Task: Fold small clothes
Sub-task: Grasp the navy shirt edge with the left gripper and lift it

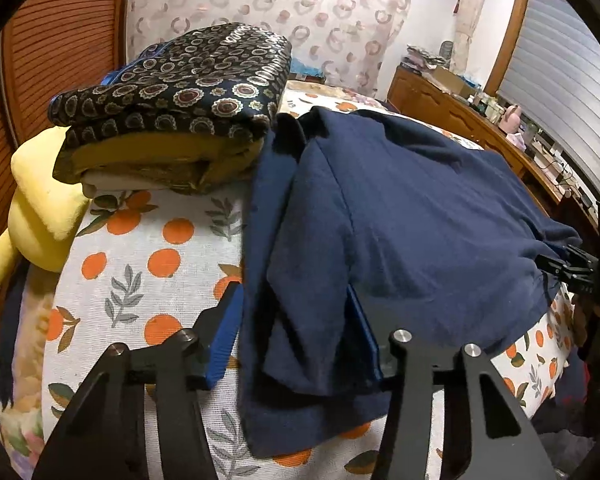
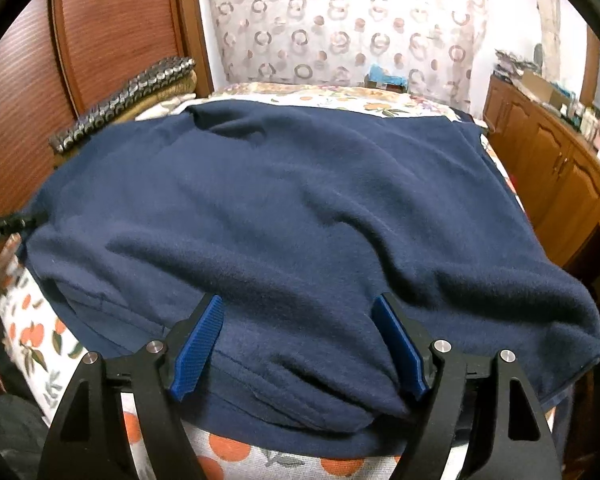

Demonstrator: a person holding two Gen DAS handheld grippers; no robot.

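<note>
Left gripper (image 1: pixel 296 332) is wide open, straddling the near edge of the navy shirt (image 1: pixel 400 220). One blue pad (image 1: pixel 226 336) sits out on the bedsheet (image 1: pixel 140 280) just off the shirt's side, the other pad (image 1: pixel 364 332) is partly buried in a fold of the fabric. Nothing is pinched between them.

Right gripper (image 2: pixel 298 344) is open too, pads (image 2: pixel 198 348) spread with a bunched hump of the shirt (image 2: pixel 300 200) lying between them. The cloth touches the inner face of the right-hand pad; whether it touches the other one I honestly can't say, since the fisheye warps that spot.

The shirt is spread across the bed on the orange-print sheet, mostly flat with soft wrinkles. In the left view, a sleeve (image 1: pixel 296 312) is folded in over the body along the side nearest the gripper. At the right edge of that view the other gripper's black tip (image 1: pixel 572 268) is at the shirt's far hem.

Just beside the shirt, towards the headboard, is a stack of folded clothes (image 1: pixel 172 108): dark patterned piece on top, mustard one under it. A yellow plush (image 1: pixel 40 216) pokes out next to the stack at the bed's edge. A wooden dresser (image 2: pixel 548 176) with clutter on top runs along the right wall, and a circle-print curtain (image 2: pixel 340 28) hangs behind the bed.
</note>
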